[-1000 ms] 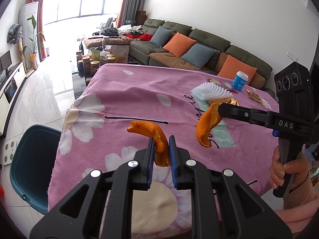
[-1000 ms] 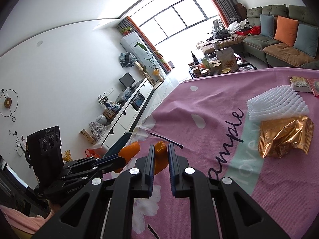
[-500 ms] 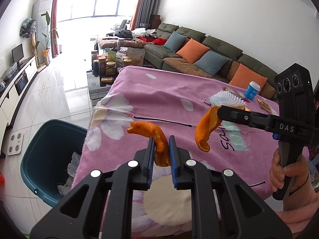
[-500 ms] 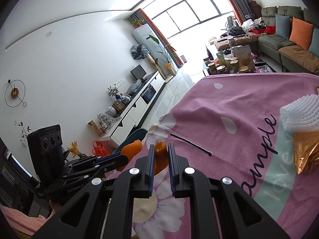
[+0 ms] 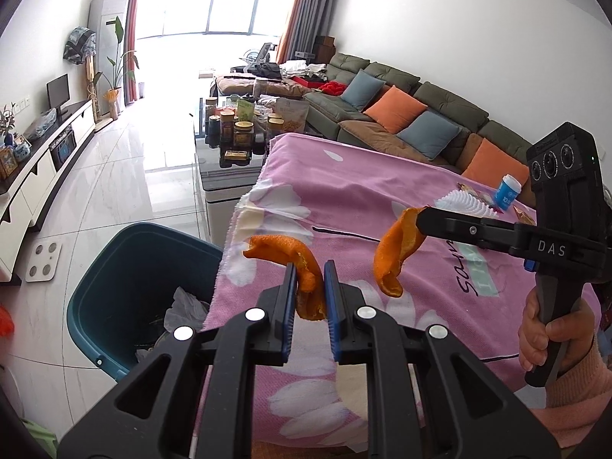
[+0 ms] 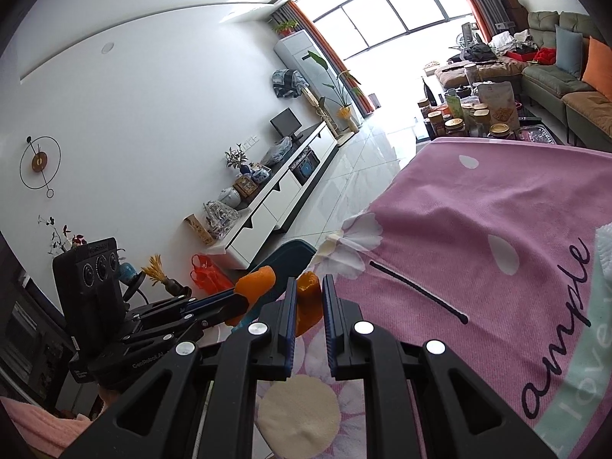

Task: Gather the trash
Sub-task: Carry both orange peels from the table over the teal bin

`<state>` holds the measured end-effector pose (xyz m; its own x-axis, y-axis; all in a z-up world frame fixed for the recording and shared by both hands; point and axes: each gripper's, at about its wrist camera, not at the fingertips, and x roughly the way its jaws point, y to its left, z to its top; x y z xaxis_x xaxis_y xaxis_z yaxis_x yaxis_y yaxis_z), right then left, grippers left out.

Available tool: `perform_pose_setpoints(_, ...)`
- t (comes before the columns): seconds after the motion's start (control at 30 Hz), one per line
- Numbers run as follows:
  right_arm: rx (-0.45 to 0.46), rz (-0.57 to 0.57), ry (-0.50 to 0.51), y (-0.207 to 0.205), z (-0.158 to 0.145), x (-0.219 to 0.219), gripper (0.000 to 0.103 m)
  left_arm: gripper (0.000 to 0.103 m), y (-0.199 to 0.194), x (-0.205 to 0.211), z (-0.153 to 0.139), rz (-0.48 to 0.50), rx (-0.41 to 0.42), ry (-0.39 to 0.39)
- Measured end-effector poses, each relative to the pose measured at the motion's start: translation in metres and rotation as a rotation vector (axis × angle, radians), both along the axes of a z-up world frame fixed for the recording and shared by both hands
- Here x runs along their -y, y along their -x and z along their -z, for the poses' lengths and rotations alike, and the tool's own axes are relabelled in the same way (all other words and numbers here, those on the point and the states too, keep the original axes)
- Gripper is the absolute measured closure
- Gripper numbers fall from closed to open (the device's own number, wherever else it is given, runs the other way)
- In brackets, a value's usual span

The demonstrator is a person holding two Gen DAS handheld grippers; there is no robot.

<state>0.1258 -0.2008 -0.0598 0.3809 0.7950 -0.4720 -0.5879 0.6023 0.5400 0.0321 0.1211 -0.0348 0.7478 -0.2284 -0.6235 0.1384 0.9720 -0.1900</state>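
Note:
My left gripper (image 5: 310,267) is shut on a curled piece of orange peel (image 5: 285,254) and holds it above the left edge of the pink-clothed table (image 5: 344,191). My right gripper (image 6: 309,285) is shut on a second orange peel (image 6: 308,302), which also shows hanging in the left wrist view (image 5: 396,258). A teal trash bin (image 5: 126,287) with crumpled trash inside stands on the floor just left of the table, below and left of my left gripper. The left gripper and its peel (image 6: 256,281) show in the right wrist view.
On the far right of the table lie a white foam net (image 5: 468,202), a blue cup (image 5: 507,191) and snack wrappers. A coffee table with jars (image 5: 241,130) and a green sofa (image 5: 401,111) stand beyond. A white TV cabinet (image 6: 275,199) lines the left wall.
Both grippers have carried their peels leftward toward the table's left edge. The teal bin has come more fully into view, below and left of the left gripper.

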Motion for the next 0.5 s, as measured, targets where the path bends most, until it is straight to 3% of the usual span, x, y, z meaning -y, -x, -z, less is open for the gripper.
perform_pose_setpoints(0.5, -0.008, -0.072, 0.019, -0.011, 0.001, -0.042, 0.091, 0.088, 0.004, -0.04, 0.001, -0.096, 0.007, 0.006)
